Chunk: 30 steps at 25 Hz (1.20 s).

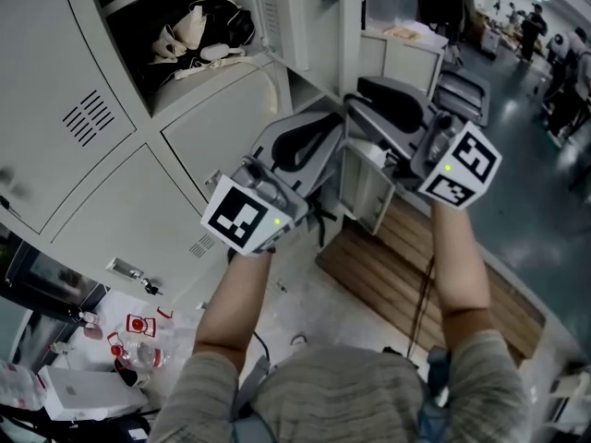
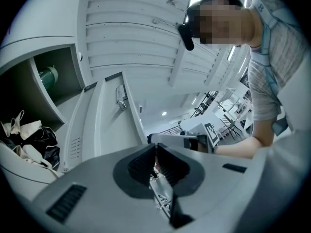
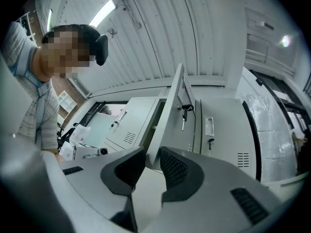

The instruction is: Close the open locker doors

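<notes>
A grey locker bank (image 1: 111, 201) fills the left. Its upper compartment (image 1: 199, 40) stands open with a black and white bag (image 1: 203, 30) inside; the same bag (image 2: 29, 140) shows in the left gripper view. A narrow open locker door (image 1: 350, 35) hangs edge-on at top centre. My right gripper (image 1: 358, 95) reaches its edge. In the right gripper view this door (image 3: 172, 106) runs down between the jaws of the right gripper (image 3: 153, 159), which close on its edge. My left gripper (image 1: 331, 123) hovers just left of it. The left gripper (image 2: 156, 155) is shut and holds nothing.
A wooden pallet (image 1: 416, 275) lies on the floor below the right arm. Bottles with red labels (image 1: 138, 326) and a white box (image 1: 83, 390) sit at the bottom left. People (image 1: 536, 26) stand far off at the top right. Closed doors (image 3: 223, 130) flank the open one.
</notes>
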Each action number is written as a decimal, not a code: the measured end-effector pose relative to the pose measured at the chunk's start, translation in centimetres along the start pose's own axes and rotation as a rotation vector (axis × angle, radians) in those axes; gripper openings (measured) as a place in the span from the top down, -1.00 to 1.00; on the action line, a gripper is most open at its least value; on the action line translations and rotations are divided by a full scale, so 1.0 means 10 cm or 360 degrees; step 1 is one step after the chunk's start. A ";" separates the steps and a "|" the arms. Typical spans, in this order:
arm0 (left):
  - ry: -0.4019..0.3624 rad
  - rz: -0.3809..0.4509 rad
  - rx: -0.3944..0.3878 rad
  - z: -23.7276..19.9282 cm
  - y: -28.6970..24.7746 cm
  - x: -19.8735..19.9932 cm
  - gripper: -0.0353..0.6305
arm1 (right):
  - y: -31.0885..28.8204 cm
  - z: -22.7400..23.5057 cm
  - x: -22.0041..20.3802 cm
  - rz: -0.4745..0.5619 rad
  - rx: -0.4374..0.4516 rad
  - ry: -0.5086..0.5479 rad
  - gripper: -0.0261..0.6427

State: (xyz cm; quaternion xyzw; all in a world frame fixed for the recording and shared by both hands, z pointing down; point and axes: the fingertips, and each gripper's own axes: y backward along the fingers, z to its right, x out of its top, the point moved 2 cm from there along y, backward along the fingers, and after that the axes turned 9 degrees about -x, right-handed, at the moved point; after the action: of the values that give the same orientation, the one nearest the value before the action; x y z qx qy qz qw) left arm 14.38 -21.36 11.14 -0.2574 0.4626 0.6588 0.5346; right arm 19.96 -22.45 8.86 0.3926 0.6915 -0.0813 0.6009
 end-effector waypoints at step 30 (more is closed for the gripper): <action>-0.0119 -0.0138 0.0235 -0.29 1.28 0.33 0.88 | -1.11 -1.04 -0.05 0.0026 0.0070 0.0052 0.64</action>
State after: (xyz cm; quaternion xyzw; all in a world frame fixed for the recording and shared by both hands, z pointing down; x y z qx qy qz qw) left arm 0.92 -22.33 11.36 -0.2123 0.4781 0.6081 0.5971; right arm 4.81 -24.13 8.04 0.4127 0.6961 -0.0852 0.5814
